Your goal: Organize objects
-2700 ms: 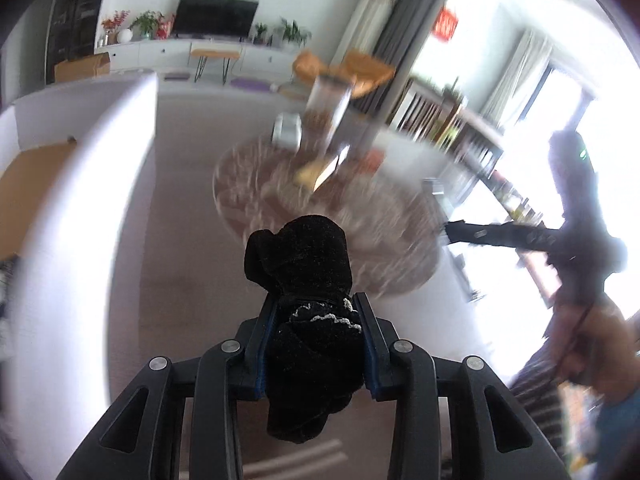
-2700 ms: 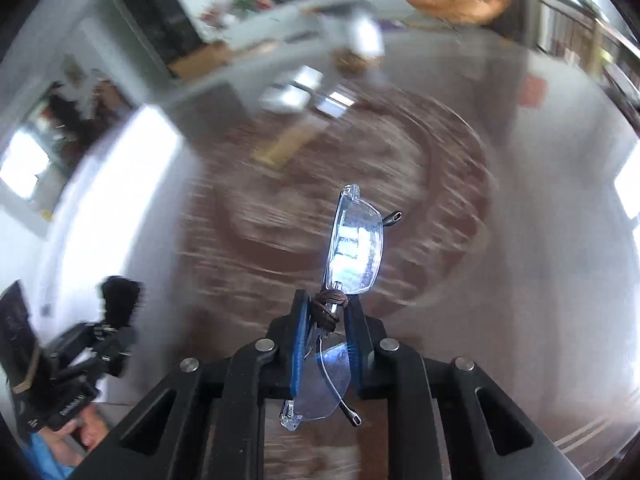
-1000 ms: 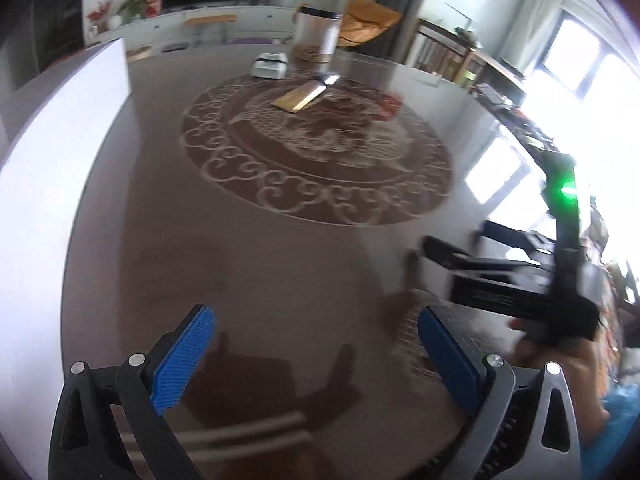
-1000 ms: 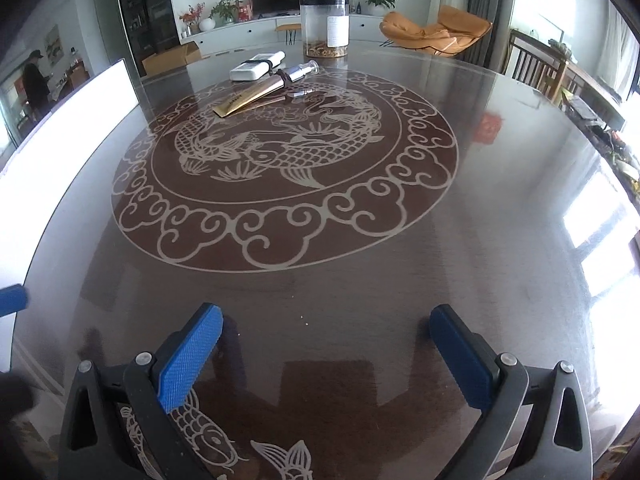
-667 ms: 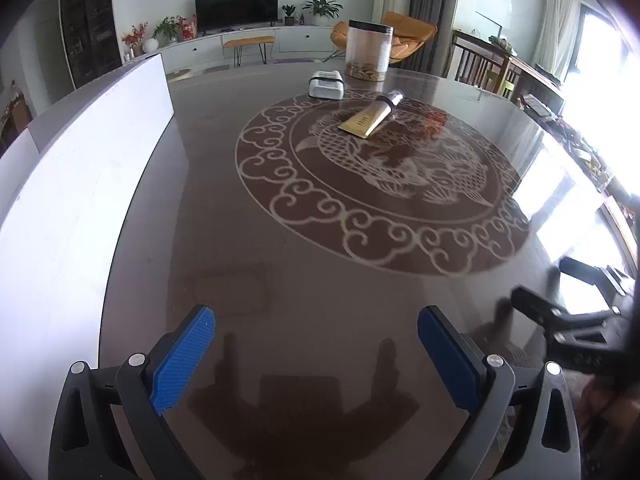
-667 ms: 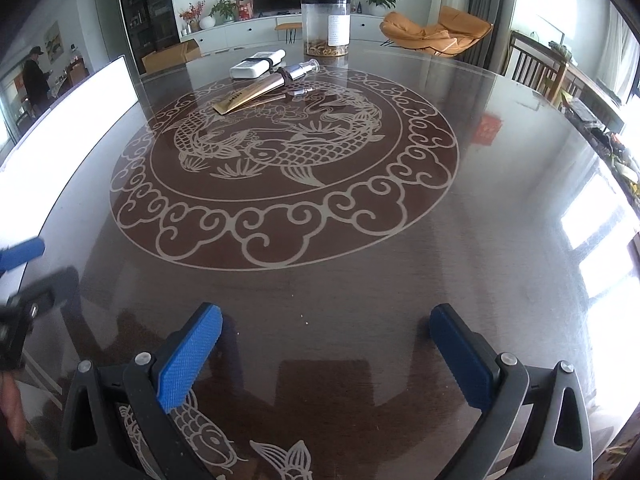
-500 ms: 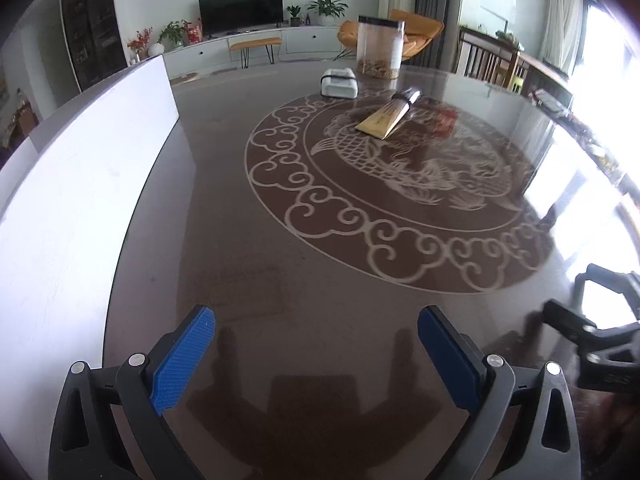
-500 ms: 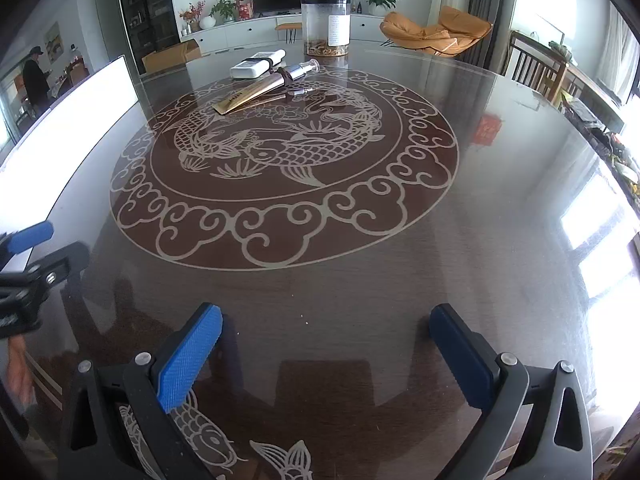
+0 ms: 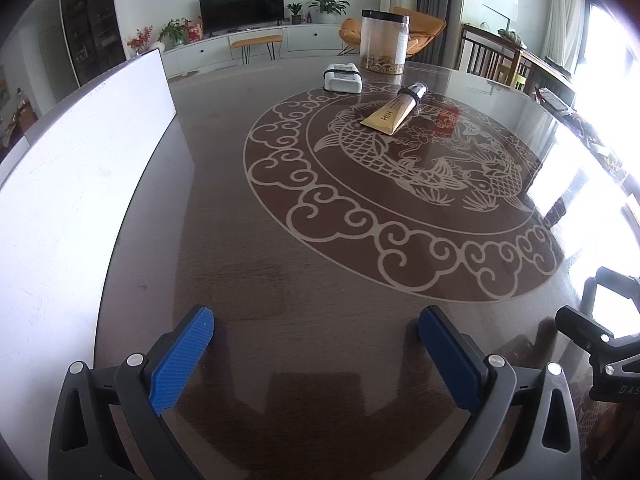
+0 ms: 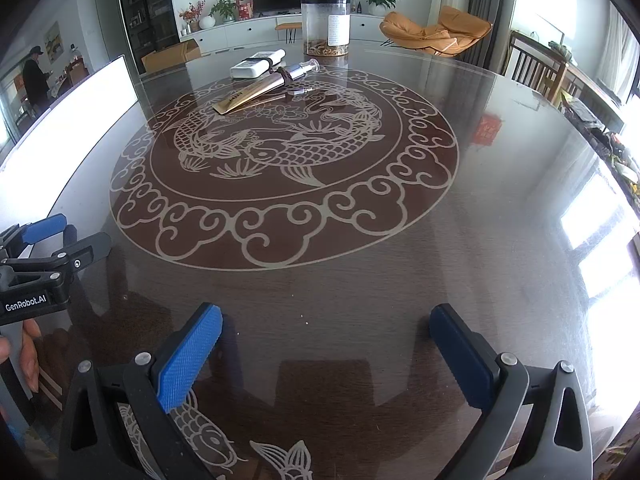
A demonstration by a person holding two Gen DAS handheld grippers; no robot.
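Left wrist view: both claws stood wide apart and empty, low over the near edge of the counter (image 9: pixel 248 264).

From where I stood, the left claw (image 9: pixel 316 350) gripped nothing, and the right claw (image 10: pixel 326 346) beside it was just as spread and bare. Well beyond them, across the fish-patterned inlay, the gold tube (image 9: pixel 394 112), the white box (image 9: pixel 342 78) and the clear jar (image 9: pixel 384 46) lay clustered at the far side, untouched. I judged those three were left to sort, with neither claw yet near them.
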